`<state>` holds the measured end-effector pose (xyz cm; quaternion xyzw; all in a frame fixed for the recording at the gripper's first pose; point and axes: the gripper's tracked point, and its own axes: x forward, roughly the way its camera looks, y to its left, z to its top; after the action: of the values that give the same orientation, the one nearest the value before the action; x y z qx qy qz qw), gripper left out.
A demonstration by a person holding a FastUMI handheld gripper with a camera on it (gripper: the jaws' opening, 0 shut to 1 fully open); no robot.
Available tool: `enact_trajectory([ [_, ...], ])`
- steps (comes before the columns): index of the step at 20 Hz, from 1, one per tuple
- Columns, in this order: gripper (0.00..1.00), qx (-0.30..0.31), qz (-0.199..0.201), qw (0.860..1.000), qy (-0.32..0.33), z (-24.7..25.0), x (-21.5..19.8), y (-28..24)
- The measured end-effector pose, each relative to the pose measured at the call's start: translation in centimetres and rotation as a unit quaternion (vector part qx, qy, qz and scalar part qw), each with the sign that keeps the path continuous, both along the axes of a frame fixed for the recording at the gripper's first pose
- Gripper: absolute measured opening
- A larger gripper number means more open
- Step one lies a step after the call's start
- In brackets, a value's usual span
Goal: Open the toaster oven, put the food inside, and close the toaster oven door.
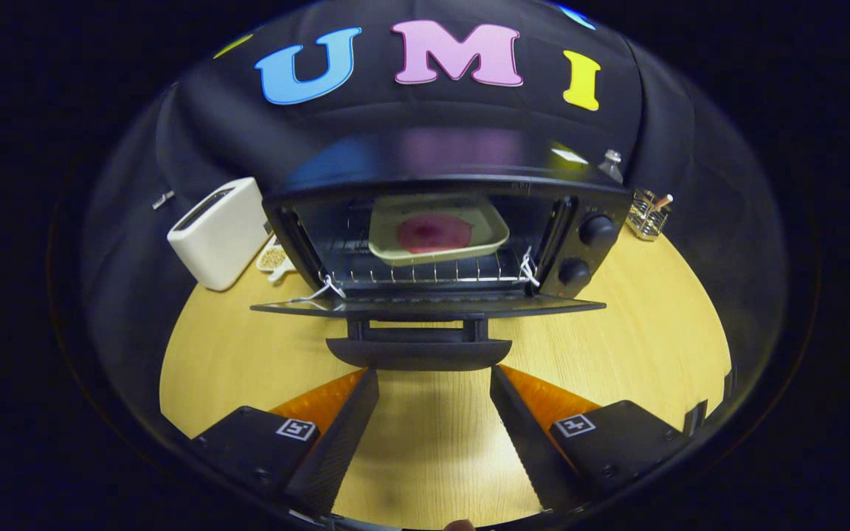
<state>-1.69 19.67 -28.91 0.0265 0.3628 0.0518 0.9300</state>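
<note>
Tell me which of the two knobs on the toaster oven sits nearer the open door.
The lower knob, below the upper knob, sits closer to the dropped door. The open gripper hovers before the door handle.

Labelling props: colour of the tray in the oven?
Pale cream tray, gripper view; gripper open before the door handle.

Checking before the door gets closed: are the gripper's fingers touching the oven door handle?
Apart. The gripper view shows the gripper open, its fingertips stopping short of the door handle, bare table between them.

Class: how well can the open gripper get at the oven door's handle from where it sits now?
Probably yes. The gripper is open and the door handle lies just ahead of its fingertips, with bare table around it and nothing between them.
</note>
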Motion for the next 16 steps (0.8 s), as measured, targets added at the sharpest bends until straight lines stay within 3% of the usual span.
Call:
enact_trajectory([
  [6,1.00,0.008,-0.014,0.996,-0.087,6.4,4.1,-1.6],
  [9,1.00,0.009,-0.006,0.991,-0.131,9.4,4.0,-2.6],
  [16,0.99,-0.010,-0.008,0.961,-0.277,21.7,2.8,-7.3],
])
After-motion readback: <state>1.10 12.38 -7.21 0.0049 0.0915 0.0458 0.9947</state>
